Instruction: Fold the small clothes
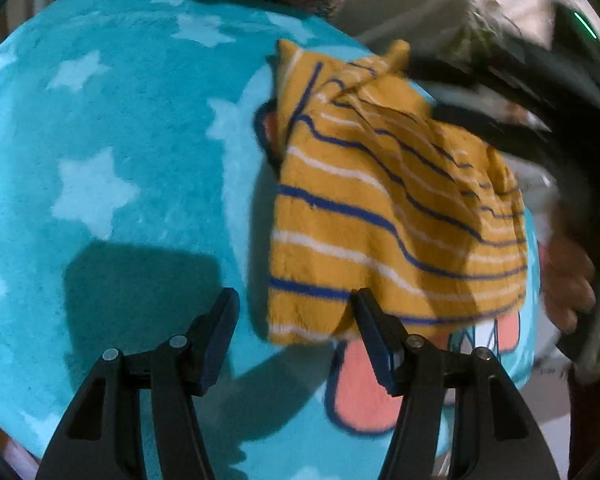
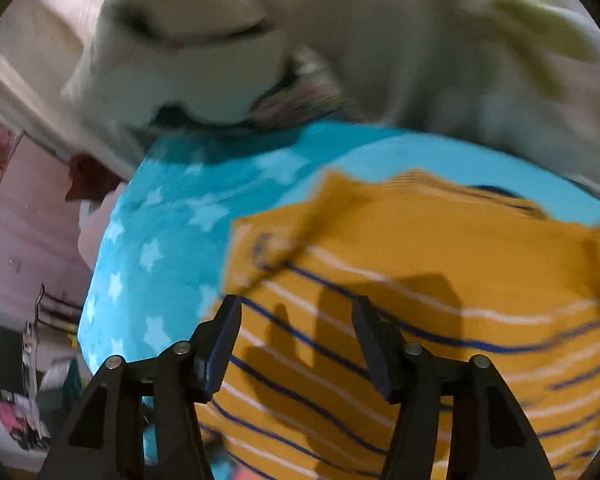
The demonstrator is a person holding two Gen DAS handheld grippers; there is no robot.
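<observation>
Here my left gripper [image 1: 294, 336] hangs with its fingers spread apart and nothing between them, above the turquoise blanket with pale stars [image 1: 100, 140]. The small mustard garment with blue and white stripes [image 1: 380, 208] lies ahead of me and off to the right of this gripper, rumpled, its near hem just past my right fingertip; whether the fingertip touches the cloth I cannot tell. A pink patch outlined in dark blue [image 1: 360, 392] on the blanket shows just under that hem, beside the same finger. Further right, my other hand [image 1: 568, 280] grips the dark body of the second tool, blurred at the frame's edge. My right gripper [image 2: 296, 338] is likewise wide open and holds nothing; it hovers over the striped garment [image 2: 440, 280], which fills the view ahead and below its fingers, and its shadow falls on the cloth. The starred blanket [image 2: 160, 240] spreads to the left of this gripper, and a blurred pale bundle of bedding [image 2: 220, 60] lies beyond the blanket's far edge.
</observation>
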